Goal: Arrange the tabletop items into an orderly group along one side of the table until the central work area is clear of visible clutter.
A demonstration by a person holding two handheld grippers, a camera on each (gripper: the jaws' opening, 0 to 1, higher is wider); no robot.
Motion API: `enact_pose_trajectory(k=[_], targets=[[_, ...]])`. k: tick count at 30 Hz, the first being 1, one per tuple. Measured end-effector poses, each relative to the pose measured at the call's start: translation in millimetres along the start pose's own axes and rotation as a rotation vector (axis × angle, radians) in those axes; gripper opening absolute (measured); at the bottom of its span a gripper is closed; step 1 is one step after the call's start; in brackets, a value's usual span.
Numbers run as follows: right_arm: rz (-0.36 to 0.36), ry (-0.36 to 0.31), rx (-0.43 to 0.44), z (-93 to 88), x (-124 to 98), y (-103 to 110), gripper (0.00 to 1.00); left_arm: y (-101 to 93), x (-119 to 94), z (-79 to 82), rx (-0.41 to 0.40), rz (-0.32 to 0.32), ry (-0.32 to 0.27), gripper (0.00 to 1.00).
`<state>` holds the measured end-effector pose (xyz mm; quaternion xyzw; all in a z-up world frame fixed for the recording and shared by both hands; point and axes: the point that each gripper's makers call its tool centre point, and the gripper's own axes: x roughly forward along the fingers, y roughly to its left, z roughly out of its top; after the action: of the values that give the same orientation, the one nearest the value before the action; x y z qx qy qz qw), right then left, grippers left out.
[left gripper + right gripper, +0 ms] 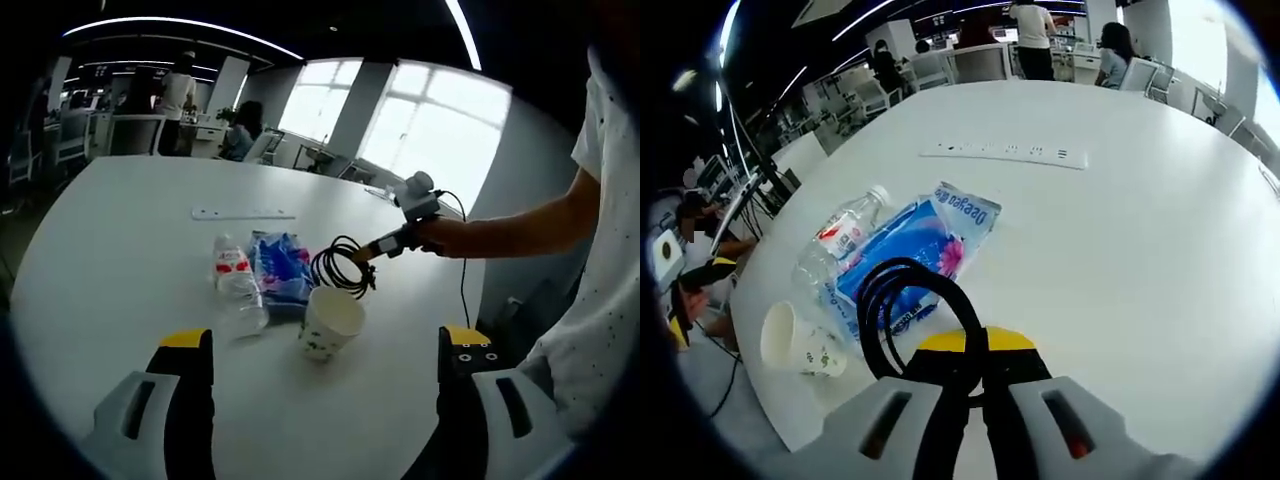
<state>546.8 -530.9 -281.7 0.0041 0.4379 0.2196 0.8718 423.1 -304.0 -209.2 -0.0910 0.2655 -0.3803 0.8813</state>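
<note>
The right gripper has its jaws closed on a coiled black cable, held just above a blue plastic packet that lies flat on the round white worktop between a clear plastic water bottle with a red label and a white paper cup tipped on its side. The left gripper hangs over the near worktop edge with jaws spread wide and nothing between them. A white power strip lies further back.

The worktop is smooth matt white. The bottle is clear glossy plastic, the blue packet shiny film, the cup matt paper, the cable black rubbery.
</note>
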Motion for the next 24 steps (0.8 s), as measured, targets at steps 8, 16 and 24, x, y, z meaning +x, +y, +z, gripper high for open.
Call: enact_pose_trajectory(k=[8, 16, 24], targets=[[0.005, -0.026, 0.024, 1.8, -10, -8, 0.00, -8.3, 8, 6.7, 0.019, -0.022, 0.006, 0.96], [0.003, -0.047, 0.048, 0.9, -22, -19, 0.00, -15.0, 12, 11.3, 0.032, -0.036, 0.008, 0.96], [-0.011, -0.072, 0.081, -2.3, -39, -35, 0.00, -23.6, 17, 15.8, 0.050, -0.048, 0.015, 0.96]])
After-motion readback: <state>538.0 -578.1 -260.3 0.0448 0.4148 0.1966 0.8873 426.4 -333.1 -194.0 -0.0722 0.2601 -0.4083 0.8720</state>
